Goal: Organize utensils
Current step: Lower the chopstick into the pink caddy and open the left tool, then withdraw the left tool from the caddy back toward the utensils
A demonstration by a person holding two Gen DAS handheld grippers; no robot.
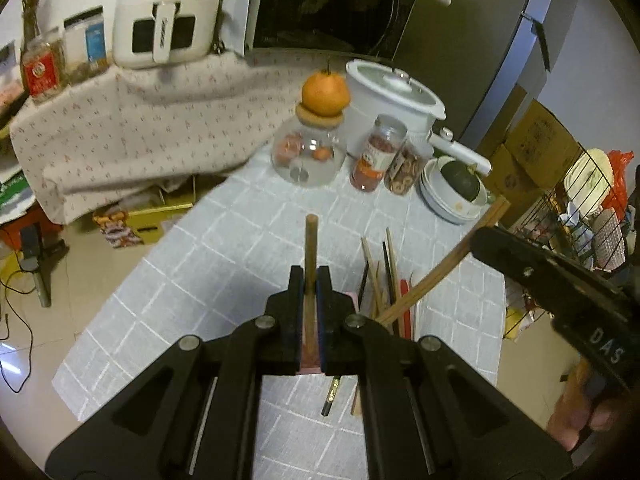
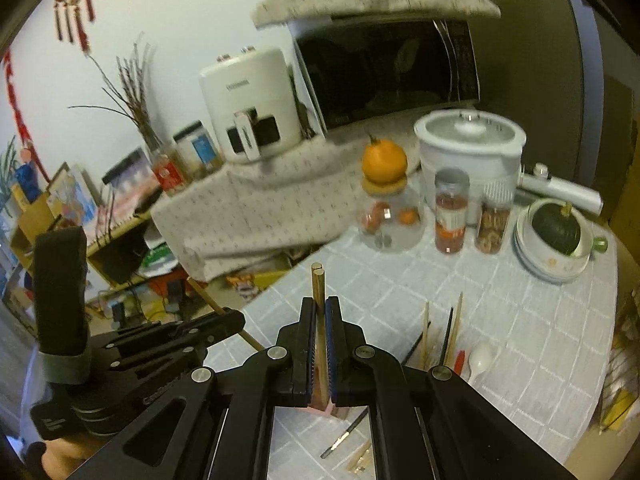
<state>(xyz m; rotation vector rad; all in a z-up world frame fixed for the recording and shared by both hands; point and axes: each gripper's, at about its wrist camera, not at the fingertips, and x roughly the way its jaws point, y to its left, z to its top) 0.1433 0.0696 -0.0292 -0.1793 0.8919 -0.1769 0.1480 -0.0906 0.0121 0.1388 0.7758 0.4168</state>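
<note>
My left gripper (image 1: 310, 276) is shut on a wooden chopstick (image 1: 311, 240) that sticks up past its tips. My right gripper (image 2: 319, 306) is shut on a pair of wooden chopsticks (image 2: 318, 284). In the left wrist view the right gripper (image 1: 480, 240) reaches in from the right, its chopsticks (image 1: 436, 276) slanting down toward the loose pile. Several wooden and black chopsticks (image 2: 440, 332), a white spoon (image 2: 480, 358) and a red utensil (image 2: 460, 360) lie on the grey checked tablecloth (image 2: 520, 320). A pink thing (image 2: 320, 396) shows low between the jaws; I cannot tell what it is.
At the table's far end stand a glass jar topped with an orange (image 2: 384, 164), two spice jars (image 2: 450, 216), a white pot (image 2: 468, 148) and stacked bowls holding a dark squash (image 2: 554, 228). Beyond are an air fryer (image 2: 252, 116) and a microwave (image 2: 384, 72). A wire rack (image 1: 580, 208) stands off the table's right edge.
</note>
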